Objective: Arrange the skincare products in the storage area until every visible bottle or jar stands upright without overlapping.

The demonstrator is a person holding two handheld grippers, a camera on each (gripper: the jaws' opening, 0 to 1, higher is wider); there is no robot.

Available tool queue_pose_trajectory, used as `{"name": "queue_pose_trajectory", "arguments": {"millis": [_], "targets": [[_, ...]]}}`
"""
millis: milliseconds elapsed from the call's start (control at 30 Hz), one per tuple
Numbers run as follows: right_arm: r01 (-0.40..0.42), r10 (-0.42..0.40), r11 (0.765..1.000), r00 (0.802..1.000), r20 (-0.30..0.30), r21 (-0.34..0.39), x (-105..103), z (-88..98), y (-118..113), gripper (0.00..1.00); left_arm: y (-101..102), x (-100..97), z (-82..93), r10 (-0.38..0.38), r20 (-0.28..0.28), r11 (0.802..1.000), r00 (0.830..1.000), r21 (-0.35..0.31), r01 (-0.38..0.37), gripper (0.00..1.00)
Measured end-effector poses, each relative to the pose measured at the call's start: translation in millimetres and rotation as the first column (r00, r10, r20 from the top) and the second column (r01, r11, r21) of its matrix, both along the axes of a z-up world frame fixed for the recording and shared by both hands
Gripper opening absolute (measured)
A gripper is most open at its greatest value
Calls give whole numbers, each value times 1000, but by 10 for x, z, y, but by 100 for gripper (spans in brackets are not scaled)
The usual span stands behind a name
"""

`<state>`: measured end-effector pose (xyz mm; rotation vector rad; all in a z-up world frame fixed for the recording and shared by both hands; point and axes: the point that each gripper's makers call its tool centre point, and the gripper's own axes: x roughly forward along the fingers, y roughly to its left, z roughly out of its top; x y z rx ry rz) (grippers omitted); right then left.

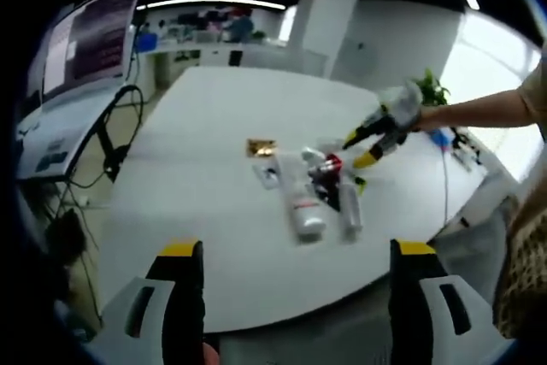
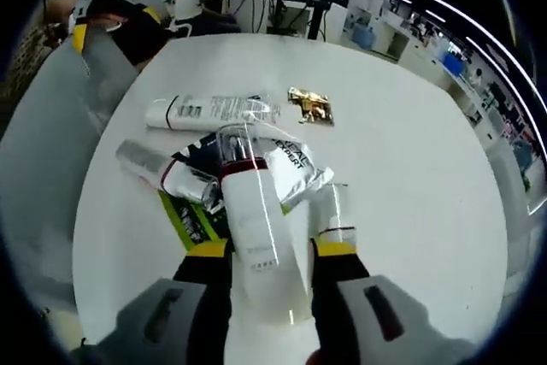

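Observation:
Several skincare products lie in a heap on the white table (image 1: 205,126). In the right gripper view, a white bottle (image 2: 252,211) with a clear cap and dark red band lies between my right gripper's (image 2: 273,250) jaws, which press on both its sides. Around it lie a white tube (image 2: 209,108), a silver-capped tube (image 2: 162,168), a silver sachet (image 2: 295,164), a small clear bottle (image 2: 331,207) and a green-black packet (image 2: 192,220). From the left gripper view, the right gripper (image 1: 359,150) is at the heap's far right. My left gripper (image 1: 299,250) is open, well short of the heap.
A gold sachet (image 2: 309,104) lies apart behind the heap, also visible as the gold sachet (image 1: 261,147). A person's arm (image 1: 479,108) reaches in from the right. A monitor on a stand (image 1: 94,36) is left of the table, with cables below. The table's near edge (image 1: 282,318) is close.

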<state>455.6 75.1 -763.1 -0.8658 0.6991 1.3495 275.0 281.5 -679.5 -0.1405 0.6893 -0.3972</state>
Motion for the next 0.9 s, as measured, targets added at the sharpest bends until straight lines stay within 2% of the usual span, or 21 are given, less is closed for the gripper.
{"name": "queue_pose_trajectory", "arguments": {"millis": [67,200,233,333,533,633,900], "targets": [[-64,64,997,998,-1,-38,-36,-51,10,34,2,-2,-3,2,-2,1000,1000,1,-2,87],[-138,139,986,990,4,-94,-60,-145,22,30,8,3,8,15,-2,1000,1000,-2,-15,87],[-163,167,979,986,21,-122,-34,-170,20,30,8,3,8,16,-2,1000,1000,-2,-16,87],[-224,228,962,974,5,-158,-75,-196,33,30,8,3,11,19,-2,1000,1000,0,-19,87],[-220,211,953,975,-68,-209,-76,-226,29,31,14,5,15,24,-1,1000,1000,2,-24,87],[-240,230,947,971,-73,-213,-98,-227,36,31,19,7,17,25,1,1000,1000,5,-25,86],[-180,172,960,984,-56,-213,-73,-220,10,28,32,14,23,27,8,1000,1000,11,-28,86]]}}
